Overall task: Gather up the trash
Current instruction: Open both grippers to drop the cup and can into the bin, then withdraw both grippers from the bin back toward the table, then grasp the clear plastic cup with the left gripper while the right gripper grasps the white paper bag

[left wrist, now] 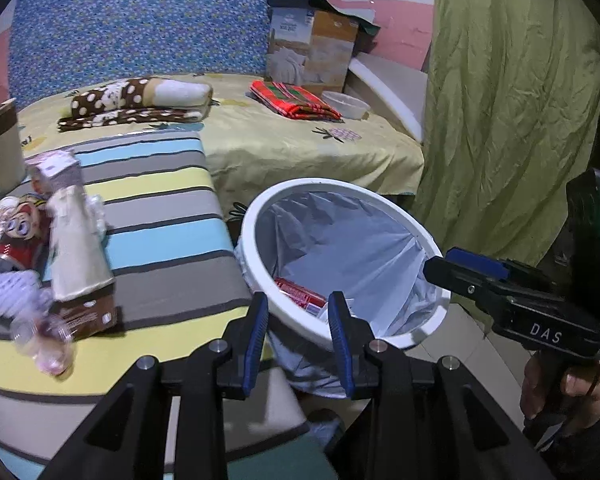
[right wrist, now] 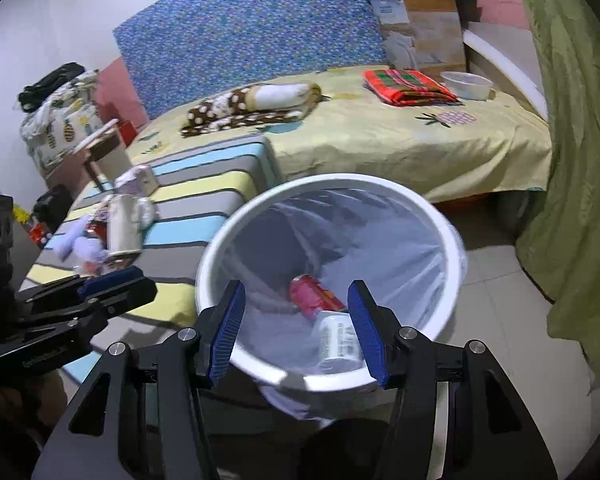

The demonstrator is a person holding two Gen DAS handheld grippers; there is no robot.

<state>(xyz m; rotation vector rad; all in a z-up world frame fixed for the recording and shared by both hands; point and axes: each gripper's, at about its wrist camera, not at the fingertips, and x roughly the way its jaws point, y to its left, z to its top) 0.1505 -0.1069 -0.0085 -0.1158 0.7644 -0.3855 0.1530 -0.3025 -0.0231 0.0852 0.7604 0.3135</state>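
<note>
A white bin point(left wrist: 249, 220) point(right wrist: 340, 181) with a pale liner stands on the floor beside a striped cushion point(left wrist: 160, 240) point(right wrist: 204, 196). In the bin lie a red can point(left wrist: 300, 293) point(right wrist: 312, 296) and a white container point(right wrist: 338, 340). My left gripper point(left wrist: 298, 322) point(right wrist: 112, 284) is open and empty over the bin's near rim. My right gripper point(right wrist: 298, 330) point(left wrist: 460, 268) is open over the bin with nothing between its fingers. On the cushion's left lies a trash pile: a pale carton point(left wrist: 78, 248) point(right wrist: 122, 224), a red can point(left wrist: 14, 258), a clear plastic bottle point(left wrist: 46, 340).
Behind is a bed with a yellow sheet point(left wrist: 280, 148) point(right wrist: 380, 140) bearing a spotted blanket point(left wrist: 132, 100), a red plaid cloth point(left wrist: 296, 100), a bowl point(left wrist: 346, 104) and a cardboard box point(left wrist: 312, 46). A green curtain point(left wrist: 512, 120) hangs at the right. Tiled floor point(right wrist: 500, 320) surrounds the bin.
</note>
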